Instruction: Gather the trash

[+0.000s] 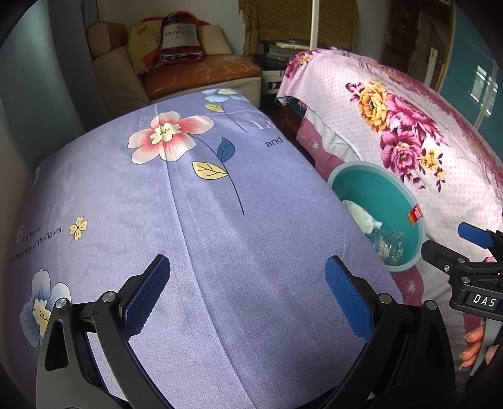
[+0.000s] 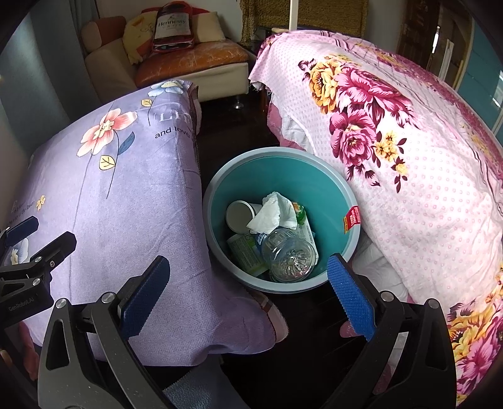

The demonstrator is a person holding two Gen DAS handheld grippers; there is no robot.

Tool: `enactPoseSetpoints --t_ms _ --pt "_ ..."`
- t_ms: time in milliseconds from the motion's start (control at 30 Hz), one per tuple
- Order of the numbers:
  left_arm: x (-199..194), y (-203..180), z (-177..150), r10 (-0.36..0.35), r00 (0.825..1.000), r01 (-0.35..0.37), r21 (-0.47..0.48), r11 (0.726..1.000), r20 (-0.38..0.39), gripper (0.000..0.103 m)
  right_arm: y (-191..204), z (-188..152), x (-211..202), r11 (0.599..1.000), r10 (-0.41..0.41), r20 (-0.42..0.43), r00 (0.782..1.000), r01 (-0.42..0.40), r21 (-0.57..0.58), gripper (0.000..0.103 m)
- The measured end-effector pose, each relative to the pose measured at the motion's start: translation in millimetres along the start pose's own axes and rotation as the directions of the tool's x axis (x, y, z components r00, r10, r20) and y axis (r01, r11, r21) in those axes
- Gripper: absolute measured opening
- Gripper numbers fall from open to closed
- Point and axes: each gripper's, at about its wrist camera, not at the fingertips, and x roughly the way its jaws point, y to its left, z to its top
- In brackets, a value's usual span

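Observation:
A teal trash bin point(image 2: 314, 182) stands on the dark floor between two beds. In it lie a clear plastic bottle point(image 2: 289, 258), a crumpled white tissue point(image 2: 273, 210), a white cup point(image 2: 240, 215) and a green-printed wrapper point(image 2: 246, 251). My right gripper point(image 2: 248, 292) is open and empty, above the bin's near rim. My left gripper point(image 1: 248, 292) is open and empty, over the purple floral sheet point(image 1: 188, 220). The bin point(image 1: 386, 188) shows at the right of the left wrist view, with the right gripper point(image 1: 471, 248) beside it.
A bed with a pink floral cover point(image 2: 408, 157) lies right of the bin, the purple-sheeted bed point(image 2: 125, 188) left of it. A beige sofa point(image 2: 201, 59) with cushions and a Hennessy bag point(image 2: 171, 28) stands at the back. The left gripper point(image 2: 28, 251) shows at the left edge.

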Motion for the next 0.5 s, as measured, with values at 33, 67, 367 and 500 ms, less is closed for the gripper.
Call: enactPoseSetpoints --t_ms 33,67,367,500 --pt "-0.3 0.1 0.0 0.000 1.000 0.000 0.000 1.000 0.001 0.099 0.3 0.7 -0.1 1.000 -0.001 0.000 1.000 0.001 -0.002 0.096" --pt "-0.6 0.2 0.0 0.000 1.000 0.000 0.000 1.000 0.001 0.099 0.4 0.5 -0.4 1.000 -0.003 0.001 1.000 0.003 -0.003 0.096" --pt "-2.1 2.1 1.5 0.008 1.000 -0.008 -0.005 1.000 0.003 0.099 -0.5 -0.1 -2.1 1.000 -0.010 -0.001 1.000 0.010 -0.011 0.096" --pt "-3.3 5.6 3.2 0.004 1.000 -0.004 -0.014 1.000 0.000 0.099 -0.6 -1.0 -2.5 1.000 -0.011 -0.001 1.000 0.011 -0.010 0.096"
